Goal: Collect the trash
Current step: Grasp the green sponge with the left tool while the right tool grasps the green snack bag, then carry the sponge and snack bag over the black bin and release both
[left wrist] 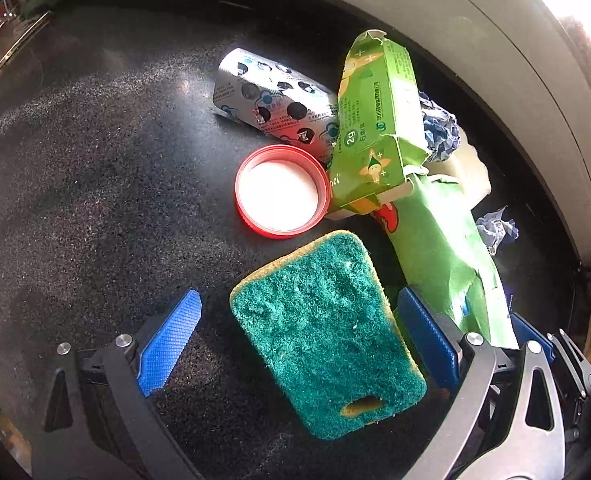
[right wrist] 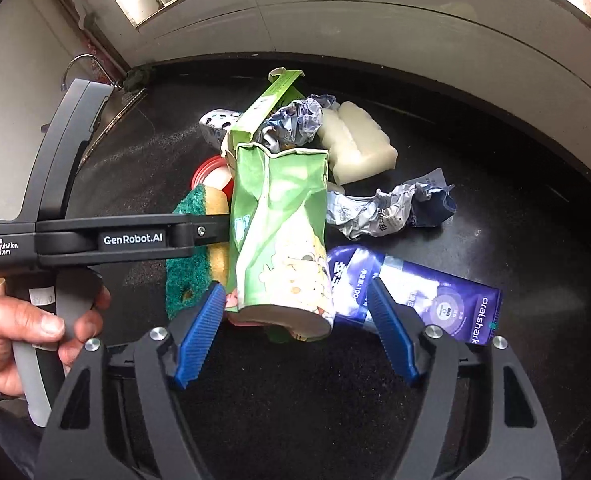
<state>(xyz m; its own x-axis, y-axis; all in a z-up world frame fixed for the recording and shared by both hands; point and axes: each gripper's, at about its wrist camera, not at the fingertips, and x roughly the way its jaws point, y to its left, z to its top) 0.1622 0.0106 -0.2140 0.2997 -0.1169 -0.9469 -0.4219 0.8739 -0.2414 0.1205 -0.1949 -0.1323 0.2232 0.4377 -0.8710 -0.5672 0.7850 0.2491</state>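
Green crumpled snack bag (right wrist: 279, 240) lies on the black speckled table (right wrist: 495, 220), between the right hand-held gripper's (right wrist: 295, 332) parted blue pads; the left hand-held gripper (left wrist: 295, 320) gapes around a green scouring sponge (left wrist: 327, 332).

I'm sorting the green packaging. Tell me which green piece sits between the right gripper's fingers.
The crumpled green bag, lying lengthwise between the right gripper's spread fingers. The stiff green box lies farther back in the pile, printed with "2g".

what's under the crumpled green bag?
The green bag lies over the sponge's right edge, part of the red lid and a corner of the purple pouch. Whatever sits beneath its middle is covered.
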